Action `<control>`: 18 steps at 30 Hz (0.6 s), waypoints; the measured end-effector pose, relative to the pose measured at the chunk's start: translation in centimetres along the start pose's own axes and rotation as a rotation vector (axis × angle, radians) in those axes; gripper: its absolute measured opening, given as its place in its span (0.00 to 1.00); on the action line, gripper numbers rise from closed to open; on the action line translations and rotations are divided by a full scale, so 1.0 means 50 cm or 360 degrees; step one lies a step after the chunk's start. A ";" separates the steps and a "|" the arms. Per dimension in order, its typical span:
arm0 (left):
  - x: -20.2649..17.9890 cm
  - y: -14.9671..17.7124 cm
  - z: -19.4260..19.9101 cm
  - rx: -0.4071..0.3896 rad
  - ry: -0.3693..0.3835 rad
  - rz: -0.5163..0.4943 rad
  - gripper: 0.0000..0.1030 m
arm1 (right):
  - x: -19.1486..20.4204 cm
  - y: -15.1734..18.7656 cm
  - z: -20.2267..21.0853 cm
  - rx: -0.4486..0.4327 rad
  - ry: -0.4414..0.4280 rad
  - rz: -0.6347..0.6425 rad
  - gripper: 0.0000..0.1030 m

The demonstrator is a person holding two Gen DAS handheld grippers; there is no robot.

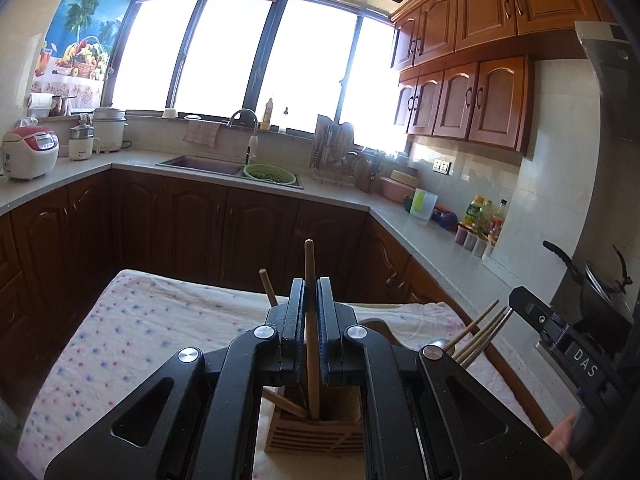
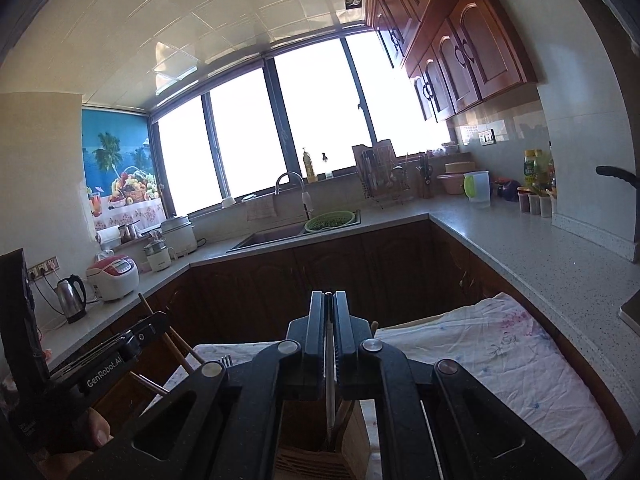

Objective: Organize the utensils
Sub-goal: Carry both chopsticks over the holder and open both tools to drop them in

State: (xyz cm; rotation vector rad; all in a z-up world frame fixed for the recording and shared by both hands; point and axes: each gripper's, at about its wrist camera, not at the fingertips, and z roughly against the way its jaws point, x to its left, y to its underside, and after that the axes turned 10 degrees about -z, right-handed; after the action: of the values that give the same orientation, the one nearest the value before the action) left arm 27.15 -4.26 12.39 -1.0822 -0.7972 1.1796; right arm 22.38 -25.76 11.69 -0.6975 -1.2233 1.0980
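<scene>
Both tools stood clamped, the left tool (image 1: 311, 308) on an upright wooden chopstick (image 1: 310, 280), the right tool (image 2: 329, 320) on a thin metal utensil (image 2: 329, 380), directly above the wooden holder (image 1: 316, 436).

Both rigs are matte black, the left hand-held gripper (image 1: 311, 312) with blue-lined fingers and round silver pivot screws, the right hand-held gripper (image 2: 330, 320) matching it, white "DAS" and "GenRobot.AI" lettering on their bodies.
</scene>
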 end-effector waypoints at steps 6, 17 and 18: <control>0.002 0.032 -0.015 0.0084 0.0020 -0.0029 0.06 | -0.027 0.028 -0.015 0.0095 0.0050 -0.0028 0.04; -0.002 0.035 -0.012 0.0090 0.0020 -0.0081 0.06 | -0.024 0.030 -0.021 0.0160 0.0069 -0.0021 0.05; -0.001 0.034 -0.013 0.0093 0.0020 -0.0082 0.06 | -0.025 0.029 -0.022 0.0163 0.0067 -0.0027 0.05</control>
State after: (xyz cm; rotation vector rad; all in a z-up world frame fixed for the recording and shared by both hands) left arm 27.20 -4.44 10.59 -1.0146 -0.7723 1.1450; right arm 23.09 -26.27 9.66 -0.6281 -1.1274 1.1183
